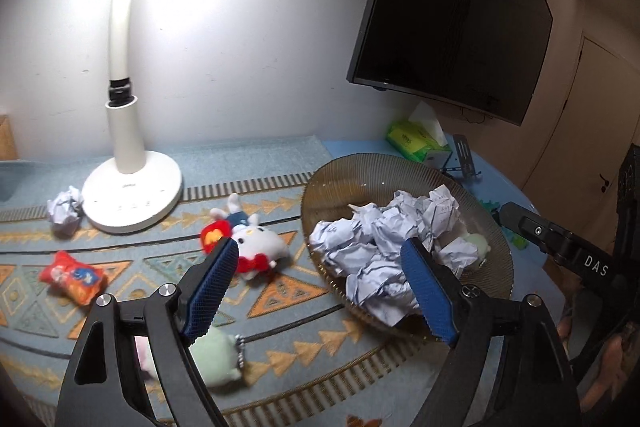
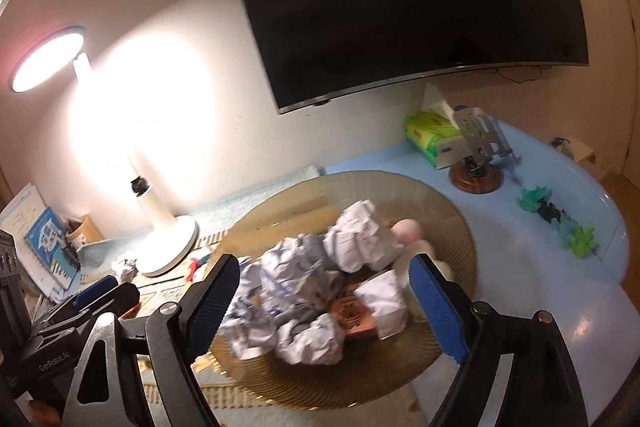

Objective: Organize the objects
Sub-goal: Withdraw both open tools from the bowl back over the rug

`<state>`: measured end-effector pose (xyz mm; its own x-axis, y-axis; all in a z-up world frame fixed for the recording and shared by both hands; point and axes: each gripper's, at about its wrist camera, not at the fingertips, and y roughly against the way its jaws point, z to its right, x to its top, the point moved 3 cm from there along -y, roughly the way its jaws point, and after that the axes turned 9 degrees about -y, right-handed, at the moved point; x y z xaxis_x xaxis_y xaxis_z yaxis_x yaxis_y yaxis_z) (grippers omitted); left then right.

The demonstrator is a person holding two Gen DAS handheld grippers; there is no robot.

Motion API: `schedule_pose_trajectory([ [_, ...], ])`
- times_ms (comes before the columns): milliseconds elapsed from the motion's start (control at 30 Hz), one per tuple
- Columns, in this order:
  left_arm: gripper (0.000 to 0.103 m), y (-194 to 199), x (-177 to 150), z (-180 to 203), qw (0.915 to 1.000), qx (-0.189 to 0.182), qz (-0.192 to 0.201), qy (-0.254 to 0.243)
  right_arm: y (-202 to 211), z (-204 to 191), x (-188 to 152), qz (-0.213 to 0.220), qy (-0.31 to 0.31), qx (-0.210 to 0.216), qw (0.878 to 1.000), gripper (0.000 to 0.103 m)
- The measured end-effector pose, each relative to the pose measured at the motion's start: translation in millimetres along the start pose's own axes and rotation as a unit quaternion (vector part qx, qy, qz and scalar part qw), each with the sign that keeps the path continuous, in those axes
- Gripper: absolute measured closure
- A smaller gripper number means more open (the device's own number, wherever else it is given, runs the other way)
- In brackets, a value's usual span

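A brown ribbed glass bowl (image 1: 352,171) (image 2: 440,211) holds a heap of crumpled paper balls (image 1: 380,239) (image 2: 304,291), a pale plush toy (image 2: 408,229) and an orange packet (image 2: 352,311). My left gripper (image 1: 320,247) stands open over the bowl's left rim, nothing between its blue pads. My right gripper (image 2: 326,263) hangs open above the paper heap, holding nothing. On the patterned mat lie a white plush with a red bow (image 1: 256,243), a small red plush (image 1: 214,233), a red snack packet (image 1: 74,277), a green plush (image 1: 218,355) and one loose paper ball (image 1: 64,211).
A white desk lamp (image 1: 132,195) (image 2: 160,227) stands at the back left, lit. A dark screen (image 1: 452,15) hangs on the wall. A green tissue pack (image 2: 432,135), a metal phone stand (image 2: 476,155) and small toy figures (image 2: 556,219) sit on the blue tabletop right of the bowl.
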<state>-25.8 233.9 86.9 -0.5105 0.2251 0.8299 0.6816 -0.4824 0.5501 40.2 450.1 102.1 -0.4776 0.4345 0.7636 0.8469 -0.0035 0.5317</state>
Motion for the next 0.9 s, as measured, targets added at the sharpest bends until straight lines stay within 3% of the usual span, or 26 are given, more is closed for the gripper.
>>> schedule_pose_trajectory([
  [267,0.020,62.2,-27.1,-37.1,0.9987,0.047,0.016,0.008,14.1,-63.8,-31.8,-0.020,0.045,0.054,0.997,0.017],
  [367,0.012,90.0,-43.2,-66.5,0.9966,0.063,0.035,0.038,10.1,-94.5,-52.3,-0.035,0.075,0.071,0.994,0.016],
  [433,0.001,107.6,-56.7,-91.1,0.9928,0.100,0.044,0.049,3.0,-114.3,-70.2,-0.050,0.092,0.080,0.991,0.016],
  [500,0.001,118.1,-72.5,-117.5,0.9867,0.149,0.037,0.053,-7.8,-129.3,-90.3,-0.066,0.102,0.082,0.989,0.014],
  [600,0.001,116.7,-97.9,-155.4,0.9728,0.225,-0.004,0.056,-28.3,-145.9,-121.8,-0.091,0.112,0.078,0.986,0.013],
  [700,0.001,112.7,-119.2,-180.6,0.9691,0.233,-0.023,0.076,-48.0,-157.6,-144.7,-0.120,0.121,0.084,0.982,0.013],
  [833,0.001,107.0,-134.6,-191.5,0.9675,0.239,-0.024,0.081,-69.0,-161.6,-162.1,-0.140,0.132,0.066,0.979,0.013],
  [900,0.001,100.5,-140.6,-192.3,0.9658,0.242,-0.045,0.082,-75.8,-159.2,-162.9,-0.148,0.132,0.049,0.979,0.013],
])
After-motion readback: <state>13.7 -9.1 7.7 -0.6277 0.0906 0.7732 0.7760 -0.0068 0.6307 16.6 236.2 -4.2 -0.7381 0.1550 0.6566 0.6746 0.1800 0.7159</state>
